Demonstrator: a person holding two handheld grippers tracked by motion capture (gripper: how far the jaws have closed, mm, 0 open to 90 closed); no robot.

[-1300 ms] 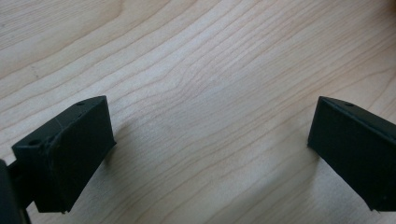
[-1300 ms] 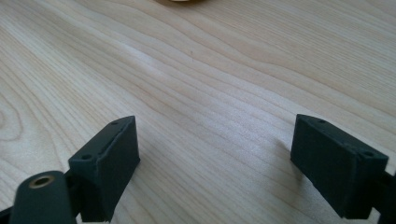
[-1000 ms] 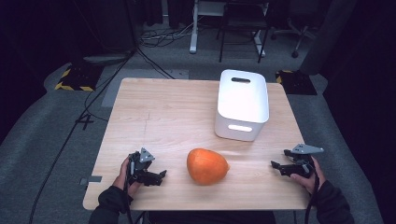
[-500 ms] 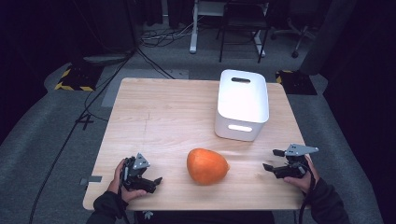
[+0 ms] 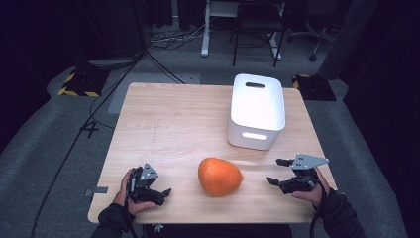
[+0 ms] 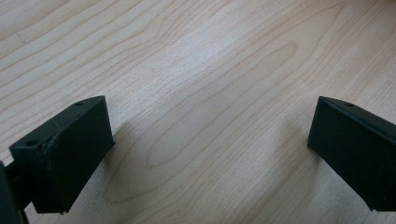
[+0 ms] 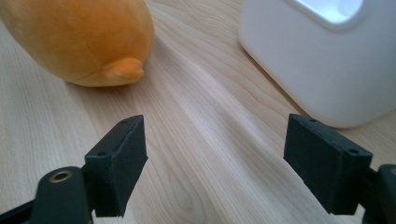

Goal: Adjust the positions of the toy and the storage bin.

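A: Where is the orange plush mango [image 5: 220, 176] now?

B: It lies on the wooden table [image 5: 188, 119] near the front edge, between the two grippers and touching neither. The white bin [image 5: 256, 110] stands behind it, a little to the right, apart from it.

A: And the right gripper [image 5: 277, 171]?

B: Its jaws are spread wide and hold nothing. In the right gripper view the mango [image 7: 81, 37] is ahead at the left and the bin [image 7: 322, 56] at the right — bare wood between the jaws.

A: The left gripper [image 5: 163, 193]?

B: Also wide apart, empty, low over the table [image 6: 205, 93] — it seems to rest on the wood, but I cannot tell this surely. It is well apart from the mango.
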